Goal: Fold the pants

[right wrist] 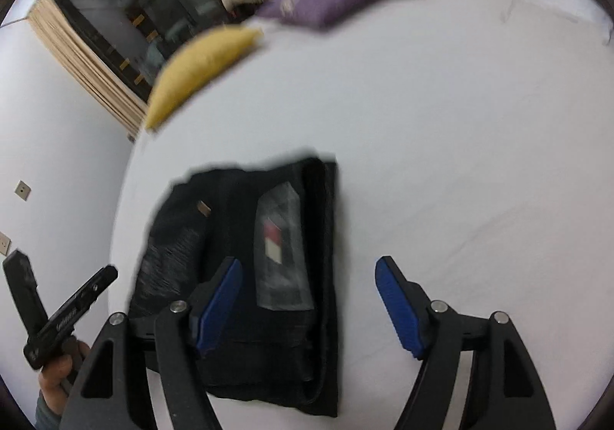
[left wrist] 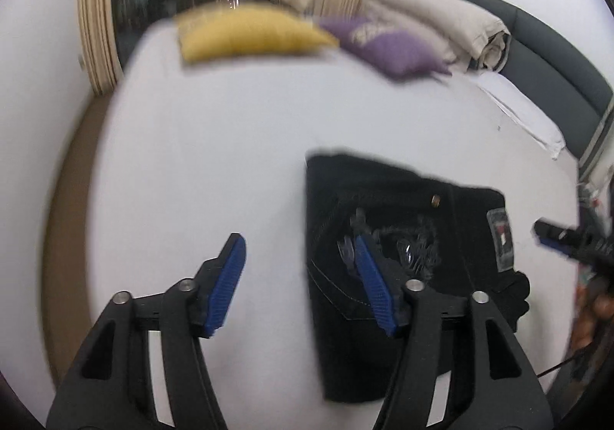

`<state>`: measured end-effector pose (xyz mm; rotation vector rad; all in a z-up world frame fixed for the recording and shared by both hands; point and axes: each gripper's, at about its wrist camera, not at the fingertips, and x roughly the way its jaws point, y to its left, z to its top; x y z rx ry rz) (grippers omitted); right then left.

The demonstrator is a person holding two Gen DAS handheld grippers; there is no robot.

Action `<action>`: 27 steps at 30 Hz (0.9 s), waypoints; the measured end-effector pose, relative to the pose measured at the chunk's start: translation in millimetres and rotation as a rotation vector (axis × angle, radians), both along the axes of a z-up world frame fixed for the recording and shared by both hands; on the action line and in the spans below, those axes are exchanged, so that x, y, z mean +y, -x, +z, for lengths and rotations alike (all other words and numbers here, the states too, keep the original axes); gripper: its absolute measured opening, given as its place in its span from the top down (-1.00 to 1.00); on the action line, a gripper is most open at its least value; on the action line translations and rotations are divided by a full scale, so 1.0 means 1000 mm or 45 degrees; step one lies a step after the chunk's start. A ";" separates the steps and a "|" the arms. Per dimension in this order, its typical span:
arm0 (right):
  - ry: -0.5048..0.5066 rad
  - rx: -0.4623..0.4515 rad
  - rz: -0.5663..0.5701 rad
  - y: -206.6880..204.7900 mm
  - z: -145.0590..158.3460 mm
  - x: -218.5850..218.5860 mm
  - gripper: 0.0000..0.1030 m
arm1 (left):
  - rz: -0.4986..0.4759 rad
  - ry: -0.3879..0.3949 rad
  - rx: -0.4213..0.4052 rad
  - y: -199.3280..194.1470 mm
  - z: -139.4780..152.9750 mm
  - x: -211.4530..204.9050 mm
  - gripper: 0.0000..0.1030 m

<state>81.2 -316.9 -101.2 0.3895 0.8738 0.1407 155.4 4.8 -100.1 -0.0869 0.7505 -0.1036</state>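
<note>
Black pants [left wrist: 387, 207] lie folded into a compact rectangle on the white bed, with a small brass button and a plastic-sleeved tag on top. They also show in the right wrist view [right wrist: 230, 222]. My left gripper [left wrist: 299, 253] is open and empty above the pants' left edge. My right gripper [right wrist: 311, 268] is open and empty above the pants' right edge. The right gripper shows at the right edge of the left wrist view [left wrist: 568, 238]. The left gripper shows at the lower left of the right wrist view [right wrist: 57, 311].
A yellow pillow [left wrist: 249, 34] and a purple pillow [left wrist: 387, 42] lie at the far side of the white bed [left wrist: 215, 130]. Folded beige bedding [left wrist: 441, 19] sits by a dark headboard [left wrist: 545, 50]. A dark window with beige curtains [left wrist: 96, 7] is behind.
</note>
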 end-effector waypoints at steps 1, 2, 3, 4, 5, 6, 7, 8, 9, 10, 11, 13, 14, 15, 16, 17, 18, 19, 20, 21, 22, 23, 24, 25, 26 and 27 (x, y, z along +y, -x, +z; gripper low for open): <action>0.033 -0.050 -0.007 0.006 0.012 0.003 -0.50 | 0.005 -0.021 -0.072 0.012 0.014 -0.001 -0.27; 0.065 -0.104 -0.010 0.014 0.023 0.006 -0.50 | 0.014 -0.029 -0.146 0.023 0.029 -0.005 -0.35; 0.099 -0.182 -0.011 0.024 0.039 0.010 -0.52 | 0.034 -0.044 -0.235 0.036 0.047 -0.008 -0.44; 0.122 -0.241 -0.020 0.029 0.053 0.012 -0.60 | 0.064 -0.075 -0.351 0.054 0.069 -0.009 -0.70; 0.156 -0.331 -0.044 0.040 0.072 0.014 -0.71 | 0.088 -0.100 -0.441 0.069 0.084 -0.011 -0.92; 0.170 -0.392 -0.060 0.048 0.083 0.016 -0.76 | 0.124 -0.127 -0.570 0.090 0.102 -0.012 -1.00; 0.184 -0.496 -0.081 0.063 0.100 0.017 -0.89 | 0.172 -0.161 -0.738 0.117 0.122 -0.015 -1.00; 0.194 -0.578 -0.101 0.075 0.113 0.018 -1.00 | 0.214 -0.199 -0.872 0.138 0.137 -0.016 -1.00; 0.209 -0.671 -0.128 0.088 0.127 0.019 -1.00 | 0.248 -0.237 -0.976 0.157 0.152 -0.018 -1.00; 0.233 -0.754 -0.155 0.099 0.140 0.021 -1.00 | 0.259 -0.268 -1.029 0.170 0.164 -0.021 -1.00; 0.262 -0.813 -0.175 0.108 0.152 0.023 -1.00 | 0.253 -0.298 -1.042 0.182 0.178 -0.025 -1.00; 0.306 -0.907 -0.194 0.127 0.175 0.025 -1.00 | 0.191 -0.307 -1.024 0.196 0.199 -0.029 -1.00; 0.306 -0.938 -0.192 0.134 0.183 0.025 -1.00 | 0.171 -0.291 -1.011 0.201 0.205 -0.029 -1.00; 0.300 -0.966 -0.192 0.142 0.191 0.024 -1.00 | 0.159 -0.269 -0.987 0.207 0.212 -0.028 -1.00; 0.293 -0.998 -0.196 0.151 0.198 0.024 -1.00 | 0.148 -0.245 -0.955 0.210 0.216 -0.027 -1.00; 0.294 -1.028 -0.195 0.153 0.205 0.024 -1.00 | 0.115 -0.202 -0.892 0.212 0.221 -0.026 -1.00; 0.304 -1.061 -0.189 0.162 0.211 0.025 -1.00 | 0.063 -0.160 -0.839 0.213 0.223 -0.026 -1.00; 0.313 -1.081 -0.179 0.166 0.215 0.027 -1.00 | 0.009 -0.123 -0.803 0.217 0.225 -0.026 -1.00; 0.323 -1.091 -0.167 0.171 0.217 0.027 -1.00 | -0.044 -0.092 -0.755 0.217 0.225 -0.026 -1.00; 0.332 -1.094 -0.152 0.172 0.219 0.030 -1.00 | -0.079 -0.072 -0.706 0.215 0.223 -0.025 -1.00; 0.337 -1.088 -0.137 0.174 0.220 0.031 -1.00 | -0.104 -0.063 -0.662 0.217 0.222 -0.027 -1.00; 0.335 -1.072 -0.129 0.175 0.221 0.032 -1.00 | -0.115 -0.062 -0.602 0.211 0.219 -0.027 -1.00; 0.324 -1.043 -0.117 0.175 0.220 0.033 -1.00 | -0.112 -0.071 -0.549 0.207 0.216 -0.028 -1.00; 0.299 -1.003 -0.094 0.176 0.219 0.033 -1.00 | -0.098 -0.096 -0.505 0.203 0.211 -0.029 -1.00; 0.277 -0.973 -0.076 0.177 0.217 0.033 -1.00 | -0.079 -0.123 -0.480 0.202 0.207 -0.031 -1.00; 0.262 -0.943 -0.065 0.175 0.213 0.034 -1.00 | -0.050 -0.154 -0.448 0.202 0.203 -0.038 -1.00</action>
